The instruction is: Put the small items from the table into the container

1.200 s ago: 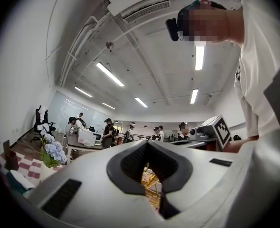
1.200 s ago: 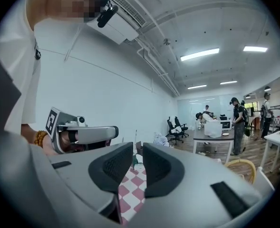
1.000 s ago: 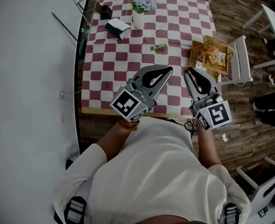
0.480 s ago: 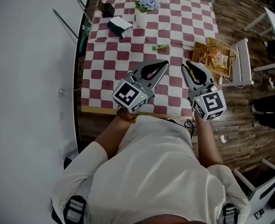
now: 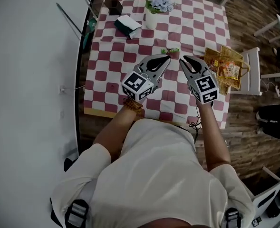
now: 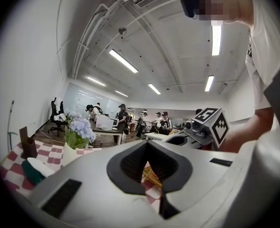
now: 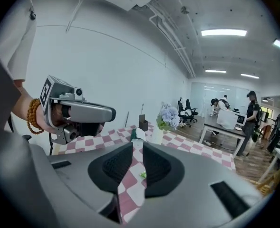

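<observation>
While both grippers hang over the middle of the checked surface (image 5: 110, 76), their tips point at a small green item (image 5: 170, 51) that lies just beyond them, touching neither. The left gripper (image 5: 167, 59) has its fingers closed tip to tip with nothing held; in the left gripper view (image 6: 147, 144) only a hollow between the pads stays open, and the basket (image 6: 150, 175) shows through it. The right gripper (image 5: 183, 60) has its fingers a narrow way apart and opening. Nothing is between them; in the right gripper view (image 7: 137, 147) the green item (image 7: 142, 175) shows through the gap, down on the surface and well ahead of the pads. The wire basket (image 5: 215, 56) sits at the right edge of the surface, near the right gripper, with orange packets inside. At the far end stand a vase (image 5: 151, 19) of pale flowers, a green and white pack (image 5: 128, 26) and a dark box (image 5: 114, 5).
</observation>
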Action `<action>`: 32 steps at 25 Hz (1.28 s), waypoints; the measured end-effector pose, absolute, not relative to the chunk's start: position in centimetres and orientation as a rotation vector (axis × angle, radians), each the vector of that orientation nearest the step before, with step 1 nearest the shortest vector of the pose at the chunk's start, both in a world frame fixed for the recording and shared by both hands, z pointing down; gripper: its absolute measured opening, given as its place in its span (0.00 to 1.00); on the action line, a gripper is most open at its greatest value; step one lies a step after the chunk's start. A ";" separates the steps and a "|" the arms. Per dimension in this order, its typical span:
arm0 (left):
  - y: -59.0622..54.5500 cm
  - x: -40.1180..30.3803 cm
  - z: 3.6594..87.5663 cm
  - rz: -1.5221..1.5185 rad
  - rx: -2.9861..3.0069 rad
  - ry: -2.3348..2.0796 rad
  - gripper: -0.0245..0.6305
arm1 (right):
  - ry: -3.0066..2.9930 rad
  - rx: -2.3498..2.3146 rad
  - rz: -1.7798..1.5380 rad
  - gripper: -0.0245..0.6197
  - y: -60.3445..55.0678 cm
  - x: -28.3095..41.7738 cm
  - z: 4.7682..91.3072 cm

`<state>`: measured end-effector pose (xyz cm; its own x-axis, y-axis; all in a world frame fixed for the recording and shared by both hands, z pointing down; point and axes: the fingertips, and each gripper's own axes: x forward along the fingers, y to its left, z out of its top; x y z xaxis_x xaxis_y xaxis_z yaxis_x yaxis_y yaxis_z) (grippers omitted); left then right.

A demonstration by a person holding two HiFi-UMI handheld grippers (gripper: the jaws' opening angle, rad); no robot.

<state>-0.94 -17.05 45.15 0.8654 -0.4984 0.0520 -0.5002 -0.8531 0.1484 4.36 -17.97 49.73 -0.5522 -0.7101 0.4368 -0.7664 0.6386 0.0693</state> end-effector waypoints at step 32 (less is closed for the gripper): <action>-27.8 -1.7 65.9 0.303 2.612 -0.789 0.07 | -1.946 0.637 0.176 0.17 -29.7 2.2 78.2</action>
<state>-1.68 -27.79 65.86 0.8175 -0.4833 0.3133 -0.5687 -0.7634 0.3063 2.21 -29.67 78.18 -0.3249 -0.3541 0.8770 -0.5058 0.8486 0.1553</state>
